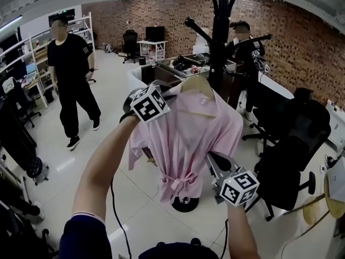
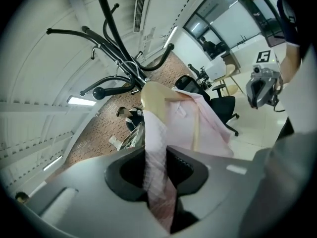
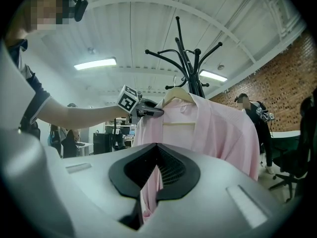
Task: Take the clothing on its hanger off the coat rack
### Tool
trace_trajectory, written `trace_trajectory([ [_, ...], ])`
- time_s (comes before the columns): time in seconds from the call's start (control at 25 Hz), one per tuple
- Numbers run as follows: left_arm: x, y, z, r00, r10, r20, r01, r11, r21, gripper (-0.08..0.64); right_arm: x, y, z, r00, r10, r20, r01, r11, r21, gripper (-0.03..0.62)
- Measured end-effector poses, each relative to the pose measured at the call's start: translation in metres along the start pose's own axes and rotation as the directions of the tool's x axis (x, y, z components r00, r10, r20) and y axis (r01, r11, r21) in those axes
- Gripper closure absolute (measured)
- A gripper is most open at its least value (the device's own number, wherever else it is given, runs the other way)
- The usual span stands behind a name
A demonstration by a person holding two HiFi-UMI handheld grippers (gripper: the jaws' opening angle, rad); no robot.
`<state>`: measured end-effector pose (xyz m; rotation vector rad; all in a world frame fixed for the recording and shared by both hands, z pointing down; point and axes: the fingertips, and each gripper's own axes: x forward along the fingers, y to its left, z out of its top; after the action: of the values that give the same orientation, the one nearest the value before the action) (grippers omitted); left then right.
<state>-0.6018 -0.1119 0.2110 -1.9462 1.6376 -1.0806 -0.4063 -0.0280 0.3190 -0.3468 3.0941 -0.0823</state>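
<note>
A pink garment [image 1: 188, 139] hangs on a pale wooden hanger [image 1: 198, 85] right in front of the black coat rack [image 1: 218, 47]. The hanger's metal hook [image 3: 174, 81] is up among the rack's curved arms [image 2: 119, 48]; whether it rests on one I cannot tell. My left gripper [image 1: 175, 90] is raised to the garment's left shoulder and is shut on the pink cloth [image 2: 157, 148] over the hanger's end. Lower down on the right, my right gripper [image 1: 213, 162] is shut on a fold of the garment's side [image 3: 148, 192].
The rack's round base [image 1: 185, 203] stands on the pale floor under the garment. A black office chair [image 1: 296, 155] is close on the right. One person in black [image 1: 70, 74] walks at the left, another [image 1: 245, 47] stands behind the rack by desks.
</note>
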Motion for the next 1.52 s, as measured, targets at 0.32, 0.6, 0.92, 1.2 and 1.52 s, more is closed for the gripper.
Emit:
trace_trajectory([
  [0.32, -0.014, -0.039, 0.016, 0.998, -0.044, 0.036, 0.044, 0.999, 0.004, 0.462, -0.007, 0.020, 0.001, 1.000, -0.007, -0.001, 0.007, 1.000, 0.004, 0.591],
  [0.6, -0.022, -0.080, 0.040, 0.991, -0.092, 0.095, 0.093, 0.996, -0.004, 0.462, -0.030, 0.030, -0.009, 0.997, -0.072, -0.006, 0.072, 0.997, 0.013, 0.591],
  [0.92, -0.009, -0.144, 0.084, 0.968, -0.197, 0.154, 0.196, 0.980, 0.017, 0.462, -0.084, 0.027, -0.016, 0.980, -0.197, -0.003, 0.197, 0.980, 0.032, 0.591],
  [1.2, 0.015, -0.195, 0.150, 0.950, -0.249, 0.190, 0.243, 0.968, 0.057, 0.463, -0.154, -0.002, -0.011, 0.959, -0.283, 0.010, 0.282, 0.959, 0.031, 0.591],
  [1.52, 0.047, -0.256, 0.232, 0.930, -0.288, 0.228, 0.279, 0.958, 0.072, 0.462, -0.245, -0.045, -0.009, 0.935, -0.354, 0.001, 0.353, 0.935, 0.036, 0.591],
])
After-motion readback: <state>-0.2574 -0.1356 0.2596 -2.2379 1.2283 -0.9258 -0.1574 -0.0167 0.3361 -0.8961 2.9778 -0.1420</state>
